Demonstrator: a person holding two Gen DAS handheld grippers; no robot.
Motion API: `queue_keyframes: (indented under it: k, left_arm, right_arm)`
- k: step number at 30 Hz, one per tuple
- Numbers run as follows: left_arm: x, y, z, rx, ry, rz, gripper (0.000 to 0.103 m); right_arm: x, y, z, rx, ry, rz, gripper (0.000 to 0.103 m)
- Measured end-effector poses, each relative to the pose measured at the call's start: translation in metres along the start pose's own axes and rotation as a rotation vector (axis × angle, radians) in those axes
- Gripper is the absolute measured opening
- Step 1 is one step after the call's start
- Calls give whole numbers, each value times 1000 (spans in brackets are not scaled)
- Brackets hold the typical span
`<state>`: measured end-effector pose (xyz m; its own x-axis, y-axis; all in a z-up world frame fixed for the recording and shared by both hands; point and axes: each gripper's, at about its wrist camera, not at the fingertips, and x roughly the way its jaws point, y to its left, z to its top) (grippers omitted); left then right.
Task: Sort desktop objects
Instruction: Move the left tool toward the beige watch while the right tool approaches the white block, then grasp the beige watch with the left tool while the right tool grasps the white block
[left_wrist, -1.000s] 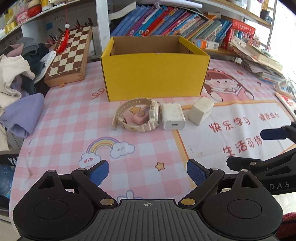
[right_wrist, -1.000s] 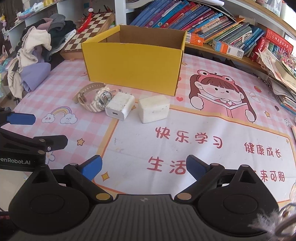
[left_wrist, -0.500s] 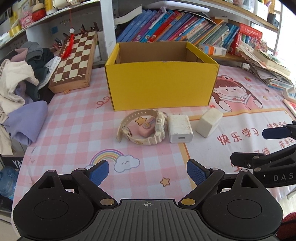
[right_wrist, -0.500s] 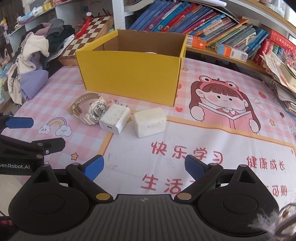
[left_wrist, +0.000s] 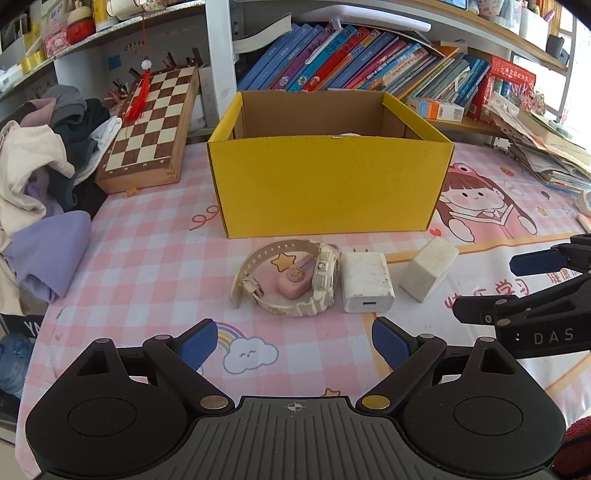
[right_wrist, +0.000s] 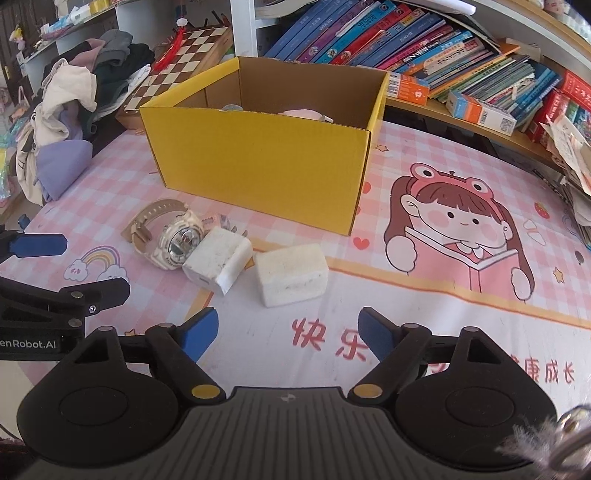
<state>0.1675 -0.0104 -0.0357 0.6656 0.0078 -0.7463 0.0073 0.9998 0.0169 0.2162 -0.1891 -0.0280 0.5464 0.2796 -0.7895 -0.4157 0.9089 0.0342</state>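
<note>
A yellow cardboard box (left_wrist: 328, 184) (right_wrist: 258, 166) stands open on the pink checked mat, with some items barely visible inside. In front of it lie a cream wristwatch (left_wrist: 284, 284) (right_wrist: 170, 236) with a small pink piece (left_wrist: 295, 282) inside its strap loop, a white charger (left_wrist: 365, 282) (right_wrist: 218, 258) and a white block (left_wrist: 428, 273) (right_wrist: 291, 275). My left gripper (left_wrist: 293, 341) is open, just short of the watch and charger. My right gripper (right_wrist: 288, 330) faces the white block; its jaws are closing with nothing between them.
A chessboard (left_wrist: 151, 129) leans at the back left beside a heap of clothes (left_wrist: 40, 177). Books (left_wrist: 369, 66) fill the shelf behind the box. Stacked papers (left_wrist: 546, 155) lie at the right edge. Each gripper shows at the side of the other's view.
Both grippers have moved forward toward the objects, which now sit closer and larger. The right gripper's fingers have narrowed.
</note>
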Motion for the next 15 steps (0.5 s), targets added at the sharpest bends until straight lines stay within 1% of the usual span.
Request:
queue_keyframes:
  k: [5, 7, 8, 10, 11, 13, 15]
  left_arm:
    - [7, 0, 4, -16, 0, 13, 91]
    - [10, -2, 6, -15, -5, 25, 84]
    - [12, -2, 7, -14, -7, 32, 83]
    - [16, -3, 9, -14, -7, 38, 74]
    - [19, -3, 10, -16, -6, 38, 72]
    - [24, -3, 13, -22, 3, 27, 61]
    - [31, -3, 15, -30, 20, 6, 55]
  right_arm:
    - [11, -4, 8, -8, 5, 17, 80]
    - [14, -5, 11, -16, 3, 21, 79]
    - [16, -6, 12, -20, 3, 23, 79]
    - [21, -7, 14, -30, 5, 29, 77]
    - [23, -8, 15, -34, 7, 32, 77]
    - [27, -10, 17, -38, 13, 38, 75]
    - [32, -12, 19, -39, 17, 44, 74]
